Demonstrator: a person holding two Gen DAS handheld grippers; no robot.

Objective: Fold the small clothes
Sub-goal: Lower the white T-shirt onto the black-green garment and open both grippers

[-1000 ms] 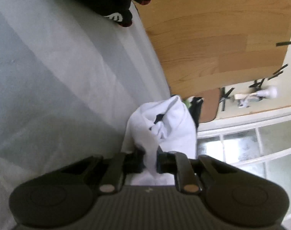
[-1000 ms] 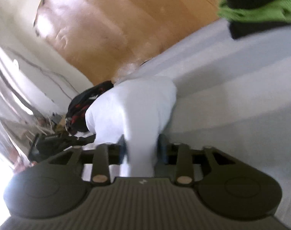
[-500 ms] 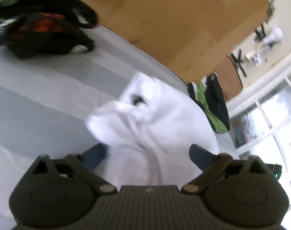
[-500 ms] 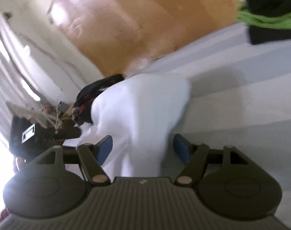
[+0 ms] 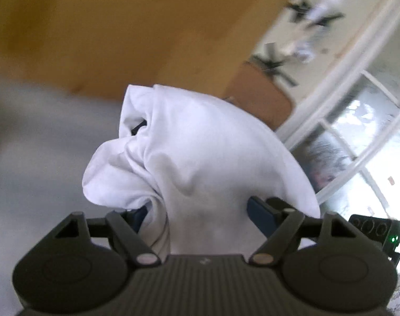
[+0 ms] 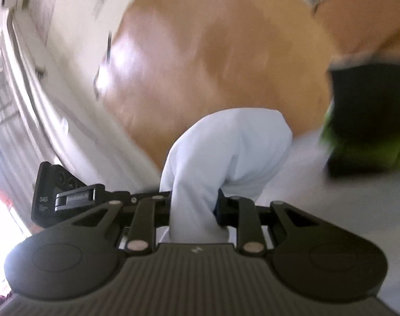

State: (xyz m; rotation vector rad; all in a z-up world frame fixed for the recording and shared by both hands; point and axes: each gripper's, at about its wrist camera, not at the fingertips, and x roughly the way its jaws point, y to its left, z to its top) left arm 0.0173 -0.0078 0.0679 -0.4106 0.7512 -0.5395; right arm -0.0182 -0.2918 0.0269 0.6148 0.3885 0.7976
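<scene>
Cloth [image 5: 200, 163] bunched between both grippers, fold not finished.

Left gripper [image 5: 200, 212]: jaws spread wide, white fabric draped loosely between them, not pinched. Right gripper [image 6: 193, 204]: jaws closed tight on a gathered neck of the same cloth [image 6: 226, 152], which humps up ahead of the fingers. Garment sits near the edge of the grey sheet [image 5: 36, 158], wood floor [image 6: 213, 52] beyond. A black-and-green pile [image 6: 371, 131] lies to the right on the sheet. Judgement: cloth is crumpled, no clean fold visible; flattening and folding remain. Both views blurred.
</scene>
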